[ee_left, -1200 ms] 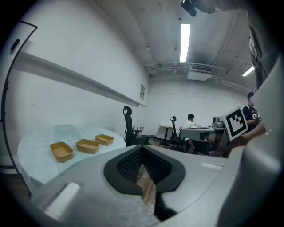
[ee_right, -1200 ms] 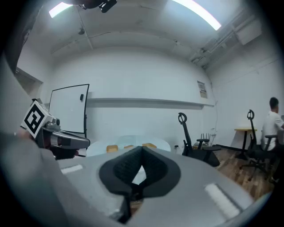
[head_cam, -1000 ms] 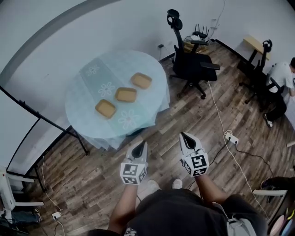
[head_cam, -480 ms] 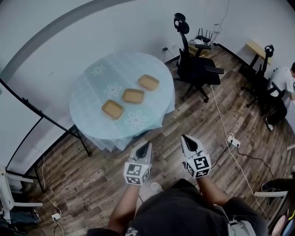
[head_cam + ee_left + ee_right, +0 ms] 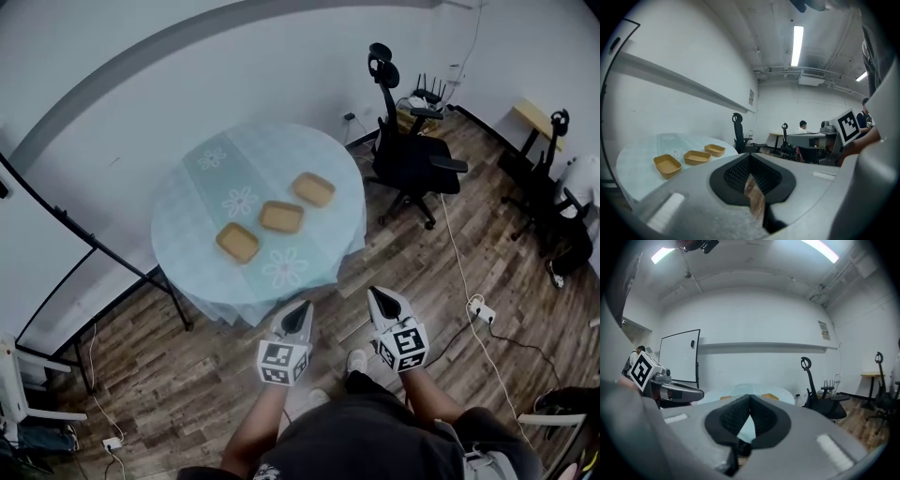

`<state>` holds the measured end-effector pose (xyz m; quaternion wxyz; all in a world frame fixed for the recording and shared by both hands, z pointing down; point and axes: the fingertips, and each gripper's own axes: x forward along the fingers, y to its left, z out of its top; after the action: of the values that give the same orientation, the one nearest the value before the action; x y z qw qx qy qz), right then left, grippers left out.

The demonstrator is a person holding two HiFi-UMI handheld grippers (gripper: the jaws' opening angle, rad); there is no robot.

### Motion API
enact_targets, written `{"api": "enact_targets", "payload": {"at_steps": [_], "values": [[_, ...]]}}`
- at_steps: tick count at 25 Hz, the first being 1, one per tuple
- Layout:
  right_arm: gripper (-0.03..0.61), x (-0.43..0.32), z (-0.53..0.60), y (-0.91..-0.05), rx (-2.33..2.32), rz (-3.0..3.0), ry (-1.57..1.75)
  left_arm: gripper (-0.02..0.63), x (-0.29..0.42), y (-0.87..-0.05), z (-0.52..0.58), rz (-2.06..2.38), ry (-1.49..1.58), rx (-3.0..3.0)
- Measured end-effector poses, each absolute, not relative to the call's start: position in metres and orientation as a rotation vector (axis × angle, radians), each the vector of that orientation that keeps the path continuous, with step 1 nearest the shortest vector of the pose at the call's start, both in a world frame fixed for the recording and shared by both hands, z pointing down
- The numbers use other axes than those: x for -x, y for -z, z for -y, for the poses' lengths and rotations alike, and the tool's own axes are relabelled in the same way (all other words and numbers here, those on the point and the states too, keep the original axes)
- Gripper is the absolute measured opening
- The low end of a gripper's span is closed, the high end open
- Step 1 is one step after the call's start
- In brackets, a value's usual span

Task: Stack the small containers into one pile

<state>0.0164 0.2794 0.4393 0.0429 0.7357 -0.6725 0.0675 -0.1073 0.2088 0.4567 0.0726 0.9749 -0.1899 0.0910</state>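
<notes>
Three shallow tan containers [image 5: 238,242] [image 5: 281,217] [image 5: 313,188] sit apart in a slanted row on a round table [image 5: 202,202] with a pale blue flowered cloth. Both grippers hang over the wood floor, short of the table's near edge. My left gripper [image 5: 299,308] points at the table, jaws shut with nothing between them. My right gripper [image 5: 378,294] is beside it, also shut and empty. The left gripper view shows the same containers [image 5: 667,165] [image 5: 697,157] [image 5: 715,150] ahead and to the left. In the right gripper view the table [image 5: 740,391] lies straight ahead.
A black office chair [image 5: 412,159] stands right of the table. A white cable and power strip [image 5: 483,311] lie on the floor at right. A whiteboard stand [image 5: 84,258] is at the left. Further chairs and a seated person [image 5: 583,178] are at the far right.
The table and containers have drifted lower and to the right in the head view, so they are nearer. Both grippers have moved toward the table, still shut.
</notes>
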Motion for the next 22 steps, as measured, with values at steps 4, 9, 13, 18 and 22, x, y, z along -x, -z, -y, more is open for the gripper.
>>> {"api": "enact_targets", "payload": {"at_steps": [4,9,13,18,22], "values": [[0.002,-0.038,-0.257,-0.439,-2.209,2.108,-0.221,0.005,0.084,-0.452,-0.194,0.61,-0.271,-2.922],[0.002,-0.071,-0.228,-0.44,-2.136,2.178,-0.236,0.005,0.048,-0.448,-0.172,0.665,-0.276,-2.918],[0.002,-0.099,-0.212,-0.442,-2.129,2.194,-0.212,0.005,0.025,-0.454,-0.158,0.708,-0.295,-2.898],[0.002,-0.126,-0.197,-0.447,-2.132,2.208,-0.211,0.005,0.004,-0.465,-0.146,0.751,-0.322,-2.871],[0.002,-0.131,-0.182,-0.456,-2.077,2.237,-0.234,0.005,-0.005,-0.476,-0.137,0.765,-0.348,-2.845]]}}
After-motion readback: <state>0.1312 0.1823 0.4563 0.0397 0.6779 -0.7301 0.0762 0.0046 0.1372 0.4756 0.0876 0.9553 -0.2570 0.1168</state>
